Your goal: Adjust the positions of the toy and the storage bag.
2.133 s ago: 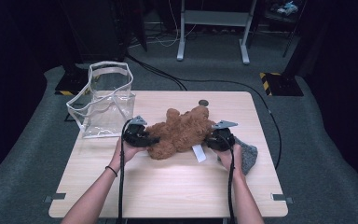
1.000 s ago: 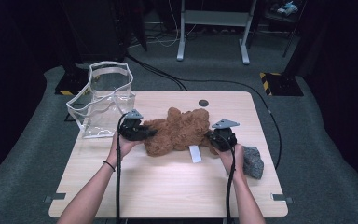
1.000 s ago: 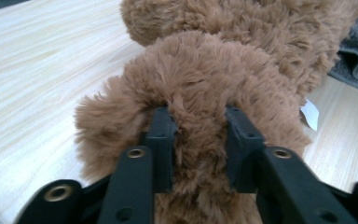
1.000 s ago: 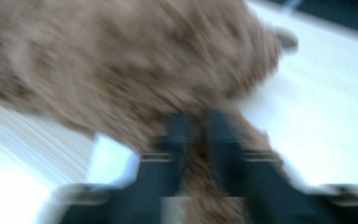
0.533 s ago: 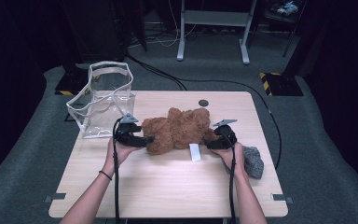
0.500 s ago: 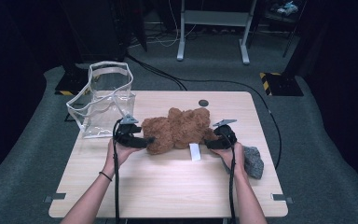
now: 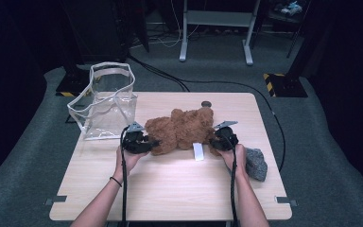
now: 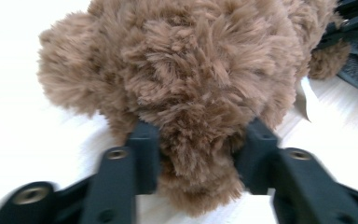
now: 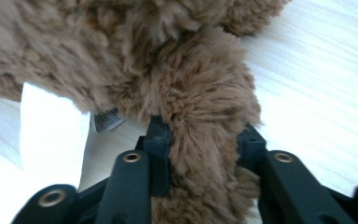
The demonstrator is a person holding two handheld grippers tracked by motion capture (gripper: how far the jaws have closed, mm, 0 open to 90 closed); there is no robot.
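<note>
Your high view looks forward and down from above your side, far enough back to take in the whole tabletop mid-frame, dark floor around it, your forearms entering at the bottom edge. Your left gripper view sits low and very close, looking along the left tool, whose jaws rise from the bottom edge against the brown plush toy. Your right gripper view is equally near, behind the right tool. All three share the toy; the left gripper view catches the other tool at upper right.
</note>
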